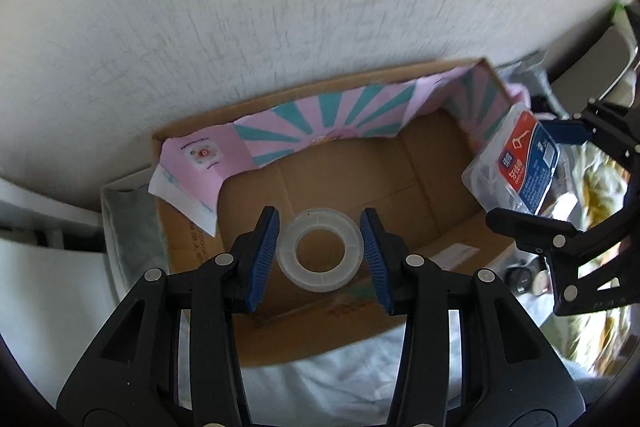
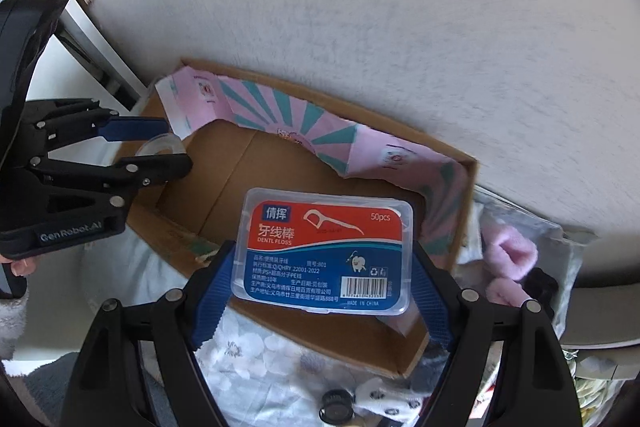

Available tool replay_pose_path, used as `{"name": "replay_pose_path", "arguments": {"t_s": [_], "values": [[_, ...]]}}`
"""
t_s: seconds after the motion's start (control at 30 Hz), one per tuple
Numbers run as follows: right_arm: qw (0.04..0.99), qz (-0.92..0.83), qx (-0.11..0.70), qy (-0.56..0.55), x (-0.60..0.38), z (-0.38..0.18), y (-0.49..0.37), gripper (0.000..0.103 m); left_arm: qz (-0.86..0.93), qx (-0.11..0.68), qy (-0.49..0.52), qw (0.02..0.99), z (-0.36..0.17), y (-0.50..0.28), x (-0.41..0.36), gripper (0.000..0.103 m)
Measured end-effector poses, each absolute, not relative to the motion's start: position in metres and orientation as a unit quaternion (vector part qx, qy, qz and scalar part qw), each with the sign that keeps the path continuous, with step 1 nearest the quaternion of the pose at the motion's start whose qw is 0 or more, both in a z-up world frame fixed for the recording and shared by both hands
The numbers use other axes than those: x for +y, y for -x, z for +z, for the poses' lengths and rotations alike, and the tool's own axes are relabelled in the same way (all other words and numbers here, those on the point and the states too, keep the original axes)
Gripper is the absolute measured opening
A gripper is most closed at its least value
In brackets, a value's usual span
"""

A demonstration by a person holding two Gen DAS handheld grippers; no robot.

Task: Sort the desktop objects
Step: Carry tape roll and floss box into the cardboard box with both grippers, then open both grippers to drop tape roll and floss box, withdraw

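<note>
**A:** ok so where's each hand at here?

**B:** both claws point steeply down over an open cardboard box (image 1: 344,163) pushed against a white textured wall (image 1: 280,7). The left claw (image 1: 320,251) is clamped on a clear tape roll (image 1: 320,247), one blue pad on each side of the ring, and the roll hangs over the box's bare brown floor. In the right wrist view you see that claw from the side, with a bit of the person's hand (image 2: 20,267) behind it.

**A:** and the right one?

**B:** the right claw (image 2: 324,291) has its jaws spread wide but pressed on a dental floss box (image 2: 326,251), a clear plastic case with a red and blue label. It's held flat, label up, above the near right part of the cardboard box.

**A:** anything in the way?

**B:** pink and teal paper (image 1: 320,115) lines the back and right walls of the box, and its left end flops inward. Nothing else sits under either item. The cardboard box rests on a floral cloth (image 2: 256,355). To its right there's a pink fluffy thing (image 2: 516,251) in a clear bag, plus more clutter I can't make out.
</note>
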State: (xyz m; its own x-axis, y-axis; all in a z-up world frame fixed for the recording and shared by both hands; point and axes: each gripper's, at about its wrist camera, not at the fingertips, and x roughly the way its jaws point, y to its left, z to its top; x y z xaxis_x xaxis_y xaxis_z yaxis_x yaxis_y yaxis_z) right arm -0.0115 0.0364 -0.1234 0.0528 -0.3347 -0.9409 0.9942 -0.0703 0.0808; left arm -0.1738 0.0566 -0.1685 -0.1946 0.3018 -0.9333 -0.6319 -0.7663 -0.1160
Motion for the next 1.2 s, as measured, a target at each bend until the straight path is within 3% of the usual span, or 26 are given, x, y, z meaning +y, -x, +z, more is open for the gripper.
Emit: {"name": "replay_pose_path", "arguments": {"t_s": [0.63, 1.1, 1.2], "values": [[0.532, -0.548, 0.424, -0.487, 0.006, -0.189, 0.007, 0.078, 0.709, 0.223, 0.581, 0.333, -0.215, 0.188, 0.070, 0.039], [0.538, -0.524, 0.466, -0.467, 0.010, -0.195, 0.017, 0.078, 0.696, 0.252, 0.587, 0.326, -0.222, 0.179, 0.076, 0.039], [0.542, -0.523, 0.460, -0.470, 0.011, -0.193, 0.017, 0.079, 0.693, 0.231, 0.597, 0.330, -0.219, 0.180, 0.075, 0.049]]}}
